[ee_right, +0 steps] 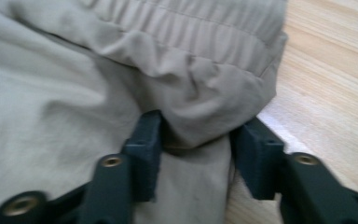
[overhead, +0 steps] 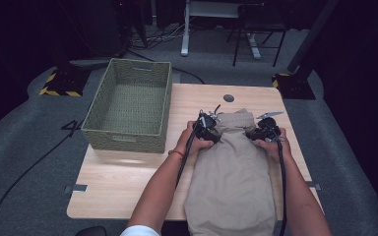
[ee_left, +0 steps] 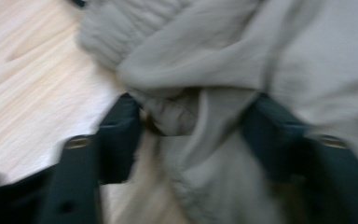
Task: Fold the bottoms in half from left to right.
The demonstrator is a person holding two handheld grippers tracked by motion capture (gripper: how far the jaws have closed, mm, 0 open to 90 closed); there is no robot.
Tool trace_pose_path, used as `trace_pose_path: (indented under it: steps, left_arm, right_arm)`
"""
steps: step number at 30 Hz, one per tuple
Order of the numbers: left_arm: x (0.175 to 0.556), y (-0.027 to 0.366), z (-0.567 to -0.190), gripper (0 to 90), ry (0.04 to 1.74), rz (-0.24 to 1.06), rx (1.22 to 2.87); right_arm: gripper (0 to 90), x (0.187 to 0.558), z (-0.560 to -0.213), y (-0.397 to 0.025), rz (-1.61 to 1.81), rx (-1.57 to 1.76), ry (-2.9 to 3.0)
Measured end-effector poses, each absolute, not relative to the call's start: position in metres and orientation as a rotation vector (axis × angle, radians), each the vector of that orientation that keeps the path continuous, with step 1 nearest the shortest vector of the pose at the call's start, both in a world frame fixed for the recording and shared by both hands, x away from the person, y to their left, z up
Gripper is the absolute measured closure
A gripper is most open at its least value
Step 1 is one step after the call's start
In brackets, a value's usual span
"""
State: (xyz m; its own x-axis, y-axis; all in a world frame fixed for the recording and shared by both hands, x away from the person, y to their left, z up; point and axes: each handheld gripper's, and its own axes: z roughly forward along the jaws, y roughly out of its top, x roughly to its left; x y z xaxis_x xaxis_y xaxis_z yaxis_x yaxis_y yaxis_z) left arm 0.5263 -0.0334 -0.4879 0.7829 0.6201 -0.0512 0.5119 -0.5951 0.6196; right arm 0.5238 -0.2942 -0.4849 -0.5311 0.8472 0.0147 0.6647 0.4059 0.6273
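my jaws on both sides stand apart with cloth bunched between them, not yet pinched flat: in the left gripper view the two black jaws straddle a fold of the beige trousers [ee_left: 214,154], and in the right gripper view the jaws bracket the corner just under the gathered waistband [ee_right: 191,28]. i read that as parted around the fabric, though the left view is blurred, so how firmly anything is pressed i can't say.

starting nearest me in the high view, the trousers [overhead: 234,191] hang their leg end over the near edge of the table [overhead: 118,182], and their long axis runs straight away from me toward the waistband at the far end. that axis is what the coming move turns on: the left gripper [overhead: 207,127] and the right gripper [overhead: 266,132] sit at the two waist corners, level with each other, one on each flank, so neither hand is nearer. any fold, i judge, would bring the waist back along that axis toward me.

beyond and to the left, well apart from the cloth, stands the woven basket [overhead: 128,135], open and nothing in it.
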Motion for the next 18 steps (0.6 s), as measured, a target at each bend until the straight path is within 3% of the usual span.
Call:
trace_pose_path:
  steps: [6, 18]
  left_arm:
    - [0.5255, -0.0335, -0.4859, 73.0, 0.799, 0.225, 2.364]
    - [0.5258, -0.0374, -0.4838, 85.6, 0.794, 0.289, 2.39]
  right_arm:
    - [78.8, 0.5226, -0.4831, -0.29, 0.852, 1.301, 2.393]
    - [86.2, 0.5235, -0.4826, -0.2903, 0.841, 1.29, 2.384]
